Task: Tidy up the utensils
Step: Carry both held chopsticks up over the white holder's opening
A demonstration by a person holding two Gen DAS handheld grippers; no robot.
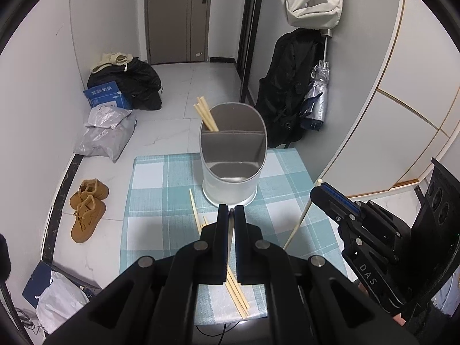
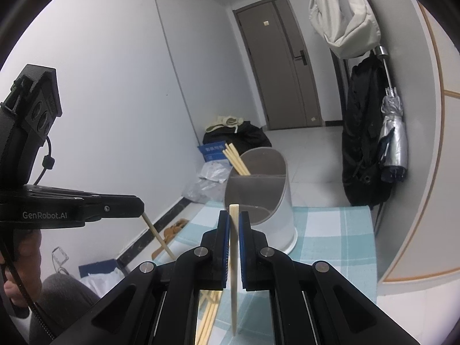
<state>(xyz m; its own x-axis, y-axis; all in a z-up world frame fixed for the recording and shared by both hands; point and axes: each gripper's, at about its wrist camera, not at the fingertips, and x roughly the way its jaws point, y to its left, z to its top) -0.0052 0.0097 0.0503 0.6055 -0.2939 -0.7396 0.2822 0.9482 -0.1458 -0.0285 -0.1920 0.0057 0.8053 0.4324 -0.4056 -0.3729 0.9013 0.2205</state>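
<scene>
Both tongs are closed on one chopstick each: right tongs (image 2: 235,215) hold theirs (image 2: 234,258) upright, left tongs (image 1: 231,210) gripping theirs (image 2: 159,237). The holder (image 1: 233,155) stands mid-frame, just ahead of the left.

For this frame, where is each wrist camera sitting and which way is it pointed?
Left wrist: on the left gripper, above the checked table, looking down and forward at the utensil holder; its own fingers grip a chopstick, and the right gripper shows.
Right wrist: lower, on the right gripper, facing the holder; its fingers pinch a chopstick, and the left gripper shows.
Shared: holder, table, loose chopsticks, door.
</scene>
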